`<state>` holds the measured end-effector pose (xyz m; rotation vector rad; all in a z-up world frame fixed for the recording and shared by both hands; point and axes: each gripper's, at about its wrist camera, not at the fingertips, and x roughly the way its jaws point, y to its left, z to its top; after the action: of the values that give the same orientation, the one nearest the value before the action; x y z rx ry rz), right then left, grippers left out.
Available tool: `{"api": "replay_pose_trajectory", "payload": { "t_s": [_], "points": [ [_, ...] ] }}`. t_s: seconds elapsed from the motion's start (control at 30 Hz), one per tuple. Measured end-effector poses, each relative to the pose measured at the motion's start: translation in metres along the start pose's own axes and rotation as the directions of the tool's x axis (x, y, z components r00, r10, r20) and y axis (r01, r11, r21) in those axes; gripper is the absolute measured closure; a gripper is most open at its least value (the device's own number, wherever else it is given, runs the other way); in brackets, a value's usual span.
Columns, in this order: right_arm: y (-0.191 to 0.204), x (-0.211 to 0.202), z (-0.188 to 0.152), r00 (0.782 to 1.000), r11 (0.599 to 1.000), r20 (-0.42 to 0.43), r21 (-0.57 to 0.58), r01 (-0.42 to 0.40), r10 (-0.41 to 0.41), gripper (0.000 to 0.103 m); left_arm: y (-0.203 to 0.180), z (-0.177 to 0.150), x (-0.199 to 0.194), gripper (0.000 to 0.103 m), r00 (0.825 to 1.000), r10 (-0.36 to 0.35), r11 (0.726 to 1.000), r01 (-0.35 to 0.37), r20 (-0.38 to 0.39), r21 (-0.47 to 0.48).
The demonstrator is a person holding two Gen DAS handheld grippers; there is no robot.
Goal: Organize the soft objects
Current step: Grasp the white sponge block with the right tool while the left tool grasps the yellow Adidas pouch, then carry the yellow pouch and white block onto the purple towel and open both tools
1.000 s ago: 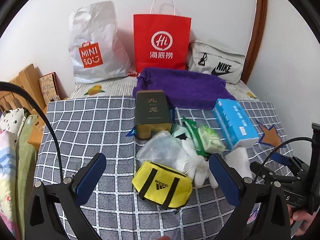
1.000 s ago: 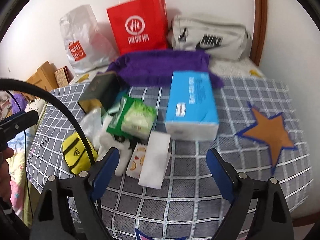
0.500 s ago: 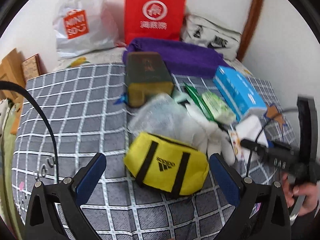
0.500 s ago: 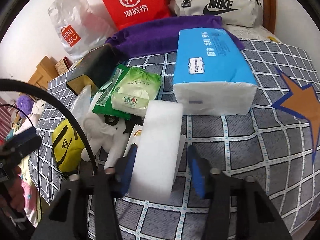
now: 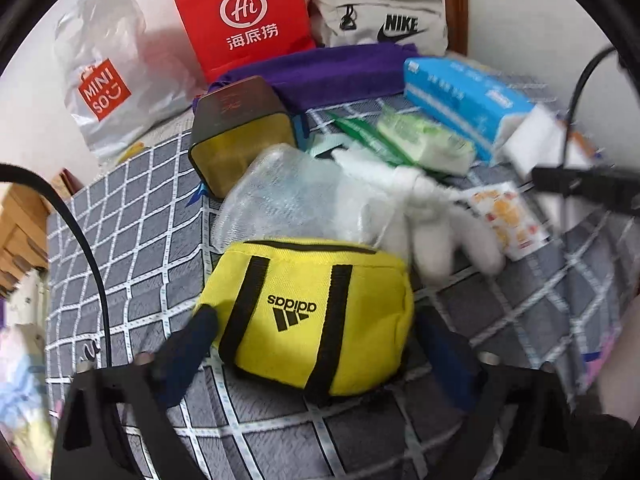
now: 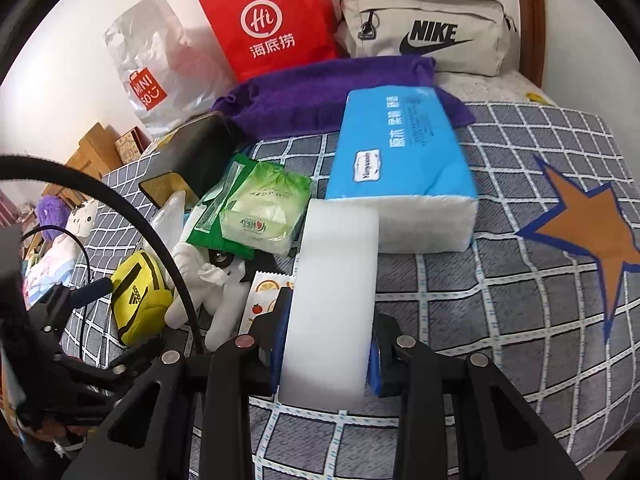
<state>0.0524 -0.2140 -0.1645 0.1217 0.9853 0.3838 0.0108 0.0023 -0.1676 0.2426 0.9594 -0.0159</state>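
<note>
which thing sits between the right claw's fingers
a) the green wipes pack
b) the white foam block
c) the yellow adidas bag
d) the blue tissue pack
b: in the right wrist view the white foam block stands between the blue pads of the right claw, whose jaws are closing on its sides, while the blue tissue pack lies beyond it.

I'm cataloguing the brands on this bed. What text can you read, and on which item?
"Hi" with "海底捞": red paper bag
"MINISO": silvery plastic bag
"NIKE" with swoosh: grey pouch
"adidas", upside down: yellow bag
Blue tissue pack: oval logo and vertical print too blurred to read
Green wipes pack: print too small
Dark box: characters unreadable
</note>
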Motion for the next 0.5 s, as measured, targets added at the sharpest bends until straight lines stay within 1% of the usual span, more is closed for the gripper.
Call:
{"api": "replay_pose_trajectory", "payload": {
  "t_s": [0.03, 0.07, 0.1, 0.13, 0.17, 0.2, 0.27, 0.4, 0.5],
  "points": [
    [0.0, -0.001, 0.0, 1.0, 1.0, -0.001, -0.003, 0.001, -0.001, 0.071, 0.0, 0.0, 0.002, 0.027, 1.0, 0.018, 1.0, -0.018, 0.003, 0.008],
    [-0.001, -0.002, -0.001, 1.0, 1.0, -0.001, -0.003, 0.003, -0.003, 0.071, 0.002, 0.0, 0.0, 0.029, 1.0, 0.011, 1.0, -0.011, 0.017, 0.002],
    [-0.002, -0.002, -0.001, 1.0, 1.0, 0.0, -0.002, 0.005, -0.005, 0.071, 0.005, 0.0, -0.001, 0.033, 1.0, -0.014, 1.0, 0.014, 0.024, -0.006],
    [-0.003, -0.003, -0.001, 1.0, 1.0, -0.001, -0.002, 0.004, -0.004, 0.071, 0.007, 0.001, -0.003, 0.052, 0.999, -0.032, 0.999, 0.032, 0.029, -0.01],
    [-0.003, -0.003, -0.001, 1.0, 1.0, -0.002, -0.001, 0.004, -0.004, 0.071, 0.01, 0.001, -0.005, 0.065, 0.997, -0.066, 0.998, 0.067, 0.038, -0.018],
    [-0.004, -0.003, -0.001, 1.0, 1.0, -0.002, -0.001, 0.006, -0.006, 0.071, 0.015, 0.003, -0.01, 0.074, 0.992, -0.113, 0.992, 0.115, 0.051, -0.041],
    [-0.005, -0.004, -0.001, 1.0, 1.0, -0.001, 0.0, 0.007, -0.007, 0.071, 0.019, 0.005, -0.016, 0.077, 0.988, -0.137, 0.988, 0.142, 0.071, -0.063],
    [-0.002, -0.007, 0.002, 1.0, 1.0, 0.005, -0.009, -0.001, 0.002, 0.071, 0.026, 0.009, -0.023, 0.08, 0.98, -0.182, 0.978, 0.188, 0.078, -0.086],
    [0.0, -0.011, 0.006, 1.0, 1.0, 0.011, -0.017, 0.0, 0.001, 0.071, 0.035, 0.015, -0.029, 0.083, 0.975, -0.201, 0.972, 0.211, 0.091, -0.107]
  ]
}}
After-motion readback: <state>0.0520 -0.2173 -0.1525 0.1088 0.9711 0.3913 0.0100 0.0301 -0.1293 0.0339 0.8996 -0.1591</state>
